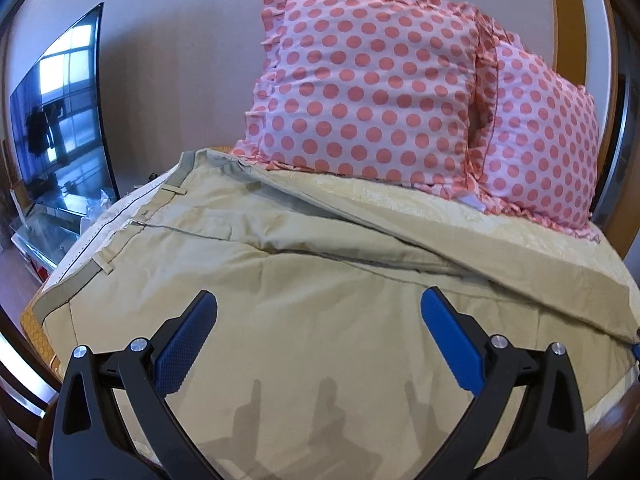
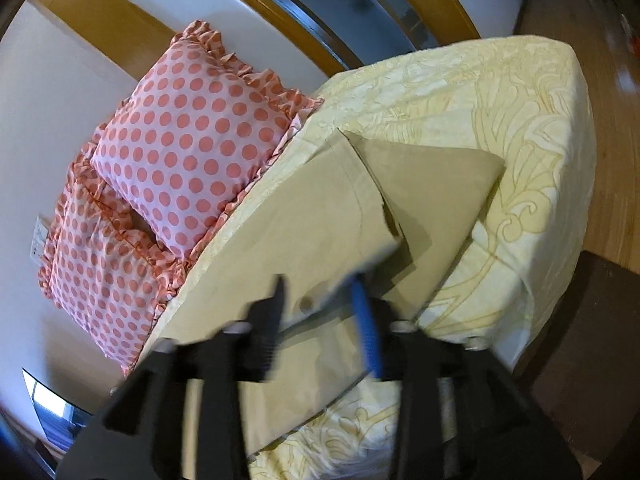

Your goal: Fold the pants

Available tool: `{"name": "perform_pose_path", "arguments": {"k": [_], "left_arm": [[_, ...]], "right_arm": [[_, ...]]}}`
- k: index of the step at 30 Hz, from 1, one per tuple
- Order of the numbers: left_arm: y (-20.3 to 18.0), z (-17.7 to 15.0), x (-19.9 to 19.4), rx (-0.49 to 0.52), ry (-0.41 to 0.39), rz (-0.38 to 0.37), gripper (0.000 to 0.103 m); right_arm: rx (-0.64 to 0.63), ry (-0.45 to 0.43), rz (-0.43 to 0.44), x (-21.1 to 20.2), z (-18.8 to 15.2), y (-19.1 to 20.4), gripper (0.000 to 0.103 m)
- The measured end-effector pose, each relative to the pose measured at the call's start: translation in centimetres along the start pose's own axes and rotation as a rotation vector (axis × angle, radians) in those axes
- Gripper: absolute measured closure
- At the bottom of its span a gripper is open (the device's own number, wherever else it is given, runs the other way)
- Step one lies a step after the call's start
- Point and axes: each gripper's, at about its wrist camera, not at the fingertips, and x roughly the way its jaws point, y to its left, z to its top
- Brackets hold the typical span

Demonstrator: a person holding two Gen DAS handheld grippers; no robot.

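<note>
Across the lower half of the left wrist view, the khaki cotton pants [image 1: 304, 280] lie spread over the bed with the pale yellow patterned bedspread [image 1: 560, 248], their waistband with belt loops [image 1: 120, 232] running down the left of the frame. One leg is doubled over along a diagonal crease that runs from upper left to right of centre. At the bottom of that frame the left claw [image 1: 318, 312] is spread wide, its blue-padded fingers [image 1: 188, 344] apart above the cloth and gripping nothing.

Two pink cushions with coral polka dots and ruffled edges [image 1: 372, 92] stand at the top of that frame at the back of the bed, against the wall. A dark flat television screen [image 1: 60, 120] stands at the left edge.

Low in the right wrist view, which is blurred, the right claw [image 2: 320, 292] has a fold of the pants [image 2: 320, 220] between its fingers, the blue pad [image 2: 368, 332] against the cloth on the right side. The leg ends [image 2: 428, 184] lie at the frame's centre on the bedspread [image 2: 500, 100], and the same cushions [image 2: 192, 152] show at the left. A wooden floor [image 2: 600, 80] fills the right edge.
</note>
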Motion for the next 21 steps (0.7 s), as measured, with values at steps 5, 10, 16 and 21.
{"name": "perform_pose_path", "arguments": {"k": [5, 10, 16, 21], "left_arm": [[-0.9, -0.3, 0.2, 0.028, 0.006, -0.005, 0.001], [-0.9, -0.2, 0.4, 0.020, 0.014, -0.003, 0.001], [1.4, 0.7, 1.4, -0.028, 0.021, 0.044, 0.001], [3.4, 1.3, 1.9, -0.070, 0.008, 0.044, 0.001]], "right_arm": [[-0.020, -0.004, -0.022, 0.3, -0.3, 0.9, 0.059], [-0.102, -0.051, -0.044, -0.1, -0.5, 2.3, 0.068], [-0.071, -0.022, -0.054, 1.1, -0.4, 1.8, 0.067], [-0.142, -0.060, -0.047, 2.6, -0.6, 2.4, 0.102]]}}
